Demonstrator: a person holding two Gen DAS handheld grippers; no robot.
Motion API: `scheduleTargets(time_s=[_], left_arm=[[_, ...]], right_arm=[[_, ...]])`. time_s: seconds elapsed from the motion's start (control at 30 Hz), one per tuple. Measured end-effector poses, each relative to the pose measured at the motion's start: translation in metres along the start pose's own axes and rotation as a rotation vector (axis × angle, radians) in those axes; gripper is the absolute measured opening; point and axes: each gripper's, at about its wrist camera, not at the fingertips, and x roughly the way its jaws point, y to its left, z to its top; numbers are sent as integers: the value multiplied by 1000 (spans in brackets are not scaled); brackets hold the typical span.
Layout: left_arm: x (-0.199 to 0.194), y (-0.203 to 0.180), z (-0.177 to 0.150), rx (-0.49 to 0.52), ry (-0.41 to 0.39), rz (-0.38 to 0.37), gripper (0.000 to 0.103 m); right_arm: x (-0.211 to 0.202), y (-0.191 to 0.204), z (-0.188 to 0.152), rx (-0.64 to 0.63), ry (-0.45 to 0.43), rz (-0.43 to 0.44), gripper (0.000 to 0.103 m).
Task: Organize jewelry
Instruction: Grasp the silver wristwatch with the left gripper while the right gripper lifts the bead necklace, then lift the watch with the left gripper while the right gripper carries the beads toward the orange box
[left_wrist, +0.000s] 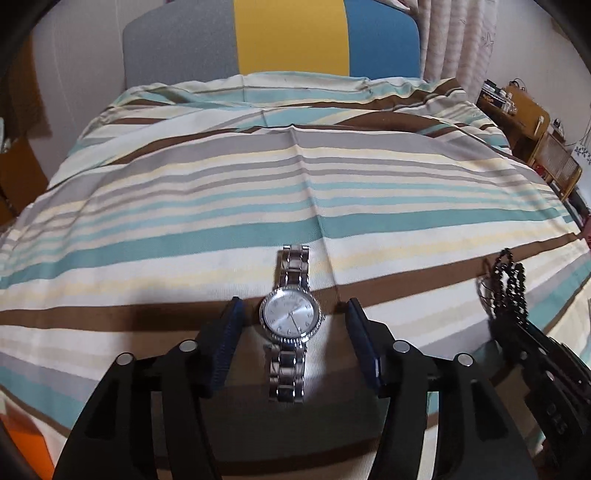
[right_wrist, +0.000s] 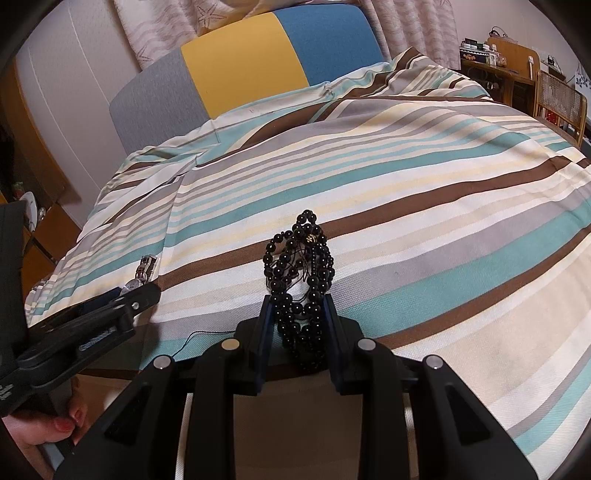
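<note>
A silver wristwatch (left_wrist: 290, 321) with a metal link band lies flat on the striped bedspread (left_wrist: 221, 206), between the open fingers of my left gripper (left_wrist: 291, 314), which touch nothing. My right gripper (right_wrist: 297, 306) is shut on a bunch of black bead bracelets (right_wrist: 303, 266), held just above the bedspread (right_wrist: 424, 206). The beads (left_wrist: 511, 291) also show at the right edge of the left wrist view, above the right gripper's body. The watch band (right_wrist: 147, 267) and the left gripper (right_wrist: 138, 295) show at the left of the right wrist view.
A grey, yellow and blue headboard (left_wrist: 280, 37) stands at the far end of the bed. A wooden desk and a cane chair (right_wrist: 554, 96) stand to the right of the bed. A hand with red nails (right_wrist: 62, 424) holds the left gripper.
</note>
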Motion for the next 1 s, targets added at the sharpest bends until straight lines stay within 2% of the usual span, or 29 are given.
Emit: scheduleTargets(time_s=[0.1, 0.13, 0.33, 0.53, 0.7, 1.0], left_arm=[[-1, 2, -2, -8, -17, 12, 35], [-1, 3, -3, -11, -21, 5, 33], [-11, 11, -7, -46, -33, -40, 33], [-40, 22, -17, -80, -71, -93, 33], [-68, 33, -21, -106, -110, -123, 33], [-112, 57, -35, -148, -162, -146, 33]], right_arm=[[0, 1, 0, -3, -1, -2, 25], [0, 1, 0, -2, -3, 2, 25], [-8, -2, 1, 17, -28, 58, 21], [-25, 3, -2, 19, -52, 94, 20], [-42, 17, -6, -6, -72, 125, 15], [-71, 51, -9, -73, -109, 171, 14]])
